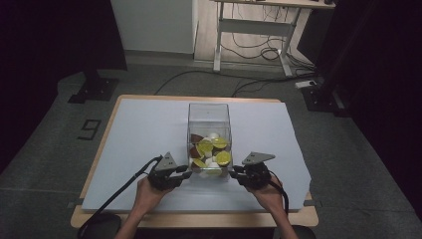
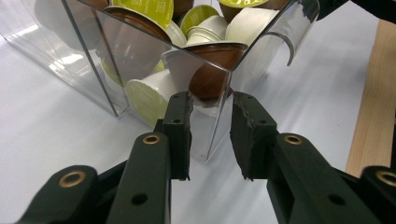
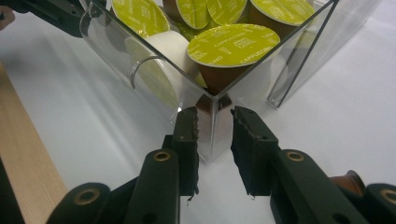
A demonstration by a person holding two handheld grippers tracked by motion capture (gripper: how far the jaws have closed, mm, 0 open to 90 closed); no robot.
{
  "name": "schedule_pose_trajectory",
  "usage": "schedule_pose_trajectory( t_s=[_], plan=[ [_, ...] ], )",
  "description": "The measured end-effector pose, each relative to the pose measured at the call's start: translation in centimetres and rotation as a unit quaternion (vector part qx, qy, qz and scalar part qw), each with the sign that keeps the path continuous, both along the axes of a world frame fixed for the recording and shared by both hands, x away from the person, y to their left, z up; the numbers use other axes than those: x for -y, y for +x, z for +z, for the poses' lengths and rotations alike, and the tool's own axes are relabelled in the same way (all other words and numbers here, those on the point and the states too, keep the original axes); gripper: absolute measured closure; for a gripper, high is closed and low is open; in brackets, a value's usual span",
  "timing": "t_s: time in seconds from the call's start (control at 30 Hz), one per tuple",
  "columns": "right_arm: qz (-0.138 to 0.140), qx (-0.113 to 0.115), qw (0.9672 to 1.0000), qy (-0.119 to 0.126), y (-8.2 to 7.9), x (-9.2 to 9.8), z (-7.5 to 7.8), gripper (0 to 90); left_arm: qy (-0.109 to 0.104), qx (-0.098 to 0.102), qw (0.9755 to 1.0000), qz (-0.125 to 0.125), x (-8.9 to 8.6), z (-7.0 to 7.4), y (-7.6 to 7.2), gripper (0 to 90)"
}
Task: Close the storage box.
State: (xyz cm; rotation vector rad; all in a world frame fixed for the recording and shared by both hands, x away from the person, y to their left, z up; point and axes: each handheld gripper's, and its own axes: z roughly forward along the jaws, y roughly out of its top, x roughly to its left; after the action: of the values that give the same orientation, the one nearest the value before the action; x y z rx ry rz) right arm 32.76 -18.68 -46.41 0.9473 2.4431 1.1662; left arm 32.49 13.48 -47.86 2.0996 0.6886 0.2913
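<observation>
A clear plastic box (image 1: pixel 209 115) stands on the white sheet, its lower half holding several coffee capsules (image 1: pixel 211 149) with green, white and brown tops. My left gripper (image 1: pixel 188 174) is at the box's near left corner. In the left gripper view the jaws (image 2: pixel 211 100) straddle that corner of the box (image 2: pixel 280 42), with the tips against its two walls. My right gripper (image 1: pixel 233 172) is at the near right corner. In the right gripper view its jaws (image 3: pixel 214 114) clasp the box's (image 3: pixel 303 51) upright corner edge in the same way. The box rests flat on the sheet.
A white sheet (image 1: pixel 139 149) covers the wooden table (image 1: pixel 199 219), whose near edge shows below my hands. A loose brown capsule (image 3: pixel 348 179) lies on the sheet beside the right jaw. On the floor beyond are a desk frame (image 1: pixel 259 30), cables and a black stand base (image 1: pixel 94 88).
</observation>
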Motion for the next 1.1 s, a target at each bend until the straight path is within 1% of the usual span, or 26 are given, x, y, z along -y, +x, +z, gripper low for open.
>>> schedule_pose_trajectory(
  t_s=[0.07, 0.23, 0.37, 0.5, 0.67, 0.83, 1.0, 1.1],
  plan=[
    [-0.002, 0.0, 1.0, 0.002, -0.1, 0.1, 0.1, 69.8, -0.001, -0.001, 1.0, 0.001, 0.0, 0.0, 0.1, 68.0],
    [-0.004, -0.011, 0.9999, 0.006, -0.3, 0.5, 0.2, 67.6, -0.004, -0.003, 1.0, 0.006, -0.1, 0.1, 0.4, 68.2],
    [-0.002, -0.013, 0.9998, 0.011, -0.7, 0.9, 0.5, 68.7, -0.005, -0.004, 0.9999, 0.01, 0.0, 0.1, 0.8, 68.3],
    [0.005, -0.019, 0.9996, 0.019, -0.9, 0.9, 0.6, 69.7, -0.007, -0.005, 0.9998, 0.019, 0.2, 0.1, 1.2, 68.1],
    [0.017, -0.023, 0.9994, 0.02, -0.7, 0.2, 0.6, 69.8, -0.007, -0.005, 0.9996, 0.027, 0.3, 0.2, 1.8, 67.8],
    [0.025, -0.016, 0.9994, 0.016, -0.2, -0.6, 0.8, 69.9, -0.005, -0.004, 0.9995, 0.032, 0.5, 0.3, 2.3, 66.7],
    [0.029, -0.014, 0.9992, 0.022, 0.4, -1.3, 0.8, 73.3, -0.009, -0.007, 0.9993, 0.034, 0.5, 0.3, 2.6, 65.3],
    [0.032, -0.011, 0.9992, 0.022, 0.7, -2.0, 0.9, 75.8, -0.008, -0.004, 0.9994, 0.034, 0.4, 0.4, 2.6, 64.6]
  ],
)
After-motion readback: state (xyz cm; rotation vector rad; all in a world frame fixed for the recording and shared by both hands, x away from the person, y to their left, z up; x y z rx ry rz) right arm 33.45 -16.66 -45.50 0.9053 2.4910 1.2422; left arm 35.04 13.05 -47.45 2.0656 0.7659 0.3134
